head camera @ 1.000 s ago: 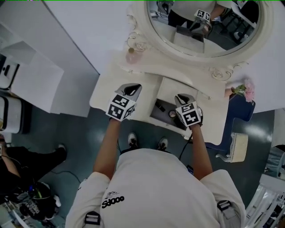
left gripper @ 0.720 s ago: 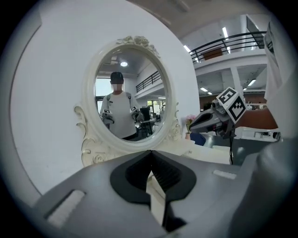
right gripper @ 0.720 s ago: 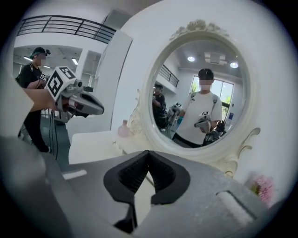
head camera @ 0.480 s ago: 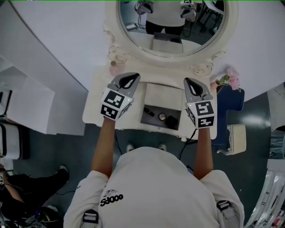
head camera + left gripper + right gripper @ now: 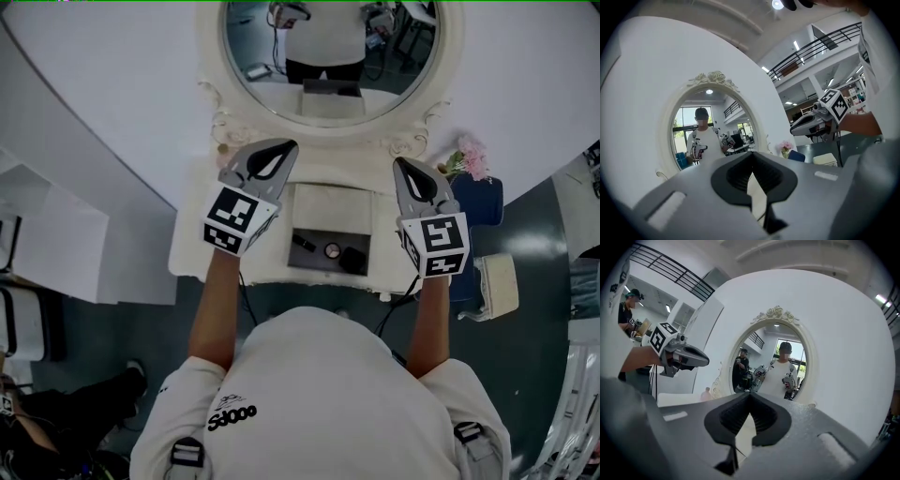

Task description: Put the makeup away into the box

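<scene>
Hovering level above the desk (image 5: 192, 248), the left gripper (image 5: 277, 157) at 10 o'clock of the box (image 5: 309, 262) and the right gripper (image 5: 415, 180) at 2 o'clock have fingers pressed together, empty; the makeup (image 5: 332, 249) lies inside the box; drifting toward 12 o'clock risks striking the mirror (image 5: 328, 47).

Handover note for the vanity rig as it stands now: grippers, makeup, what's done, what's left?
Left gripper: shut, empty, raised over the white vanity table, pointing at the oval mirror.
Right gripper: shut, empty, raised alongside.
Makeup: dark stick, round compact and black round piece lie in the dark open box at the table's centre.
Done: those three are in the box.
Left: no loose makeup visible, though the grippers hide part of the tabletop. Check there; box stands open.
</scene>
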Tool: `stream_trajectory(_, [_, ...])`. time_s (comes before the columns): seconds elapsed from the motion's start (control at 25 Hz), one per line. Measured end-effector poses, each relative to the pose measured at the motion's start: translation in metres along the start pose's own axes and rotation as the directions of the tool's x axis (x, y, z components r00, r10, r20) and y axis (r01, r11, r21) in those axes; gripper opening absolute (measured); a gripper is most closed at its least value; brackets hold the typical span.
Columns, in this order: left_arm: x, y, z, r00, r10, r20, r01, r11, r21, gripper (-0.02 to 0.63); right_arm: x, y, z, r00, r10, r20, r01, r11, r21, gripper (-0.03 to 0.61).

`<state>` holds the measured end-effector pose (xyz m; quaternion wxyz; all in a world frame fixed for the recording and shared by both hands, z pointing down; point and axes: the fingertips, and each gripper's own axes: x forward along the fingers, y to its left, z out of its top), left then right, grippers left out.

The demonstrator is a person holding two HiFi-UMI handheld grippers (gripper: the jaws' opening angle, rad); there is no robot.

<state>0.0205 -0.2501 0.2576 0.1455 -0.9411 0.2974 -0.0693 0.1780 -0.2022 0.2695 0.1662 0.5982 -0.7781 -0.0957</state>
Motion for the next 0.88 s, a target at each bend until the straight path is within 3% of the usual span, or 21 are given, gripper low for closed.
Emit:
stream_trajectory(0.4, [-0.0043, 0.0008, -0.0069, 1.0, 0.013, -0.018, -0.013, 0.999, -0.036, 0.018, 0.002, 0.0028, -0.0054, 1.0, 0.008, -0.021, -0.008, 1.0, -0.001, 0.002])
stream_trajectory(0.88, [-0.0078, -0.0013, -0.0052, 1.0, 0.019, -0.011, -0.02, 0.999, -0.025, 0.018, 0.0008, 0.0039, -0.0038, 1.0, 0.012, -0.027, -0.012, 1.0, 0.002, 0.002])
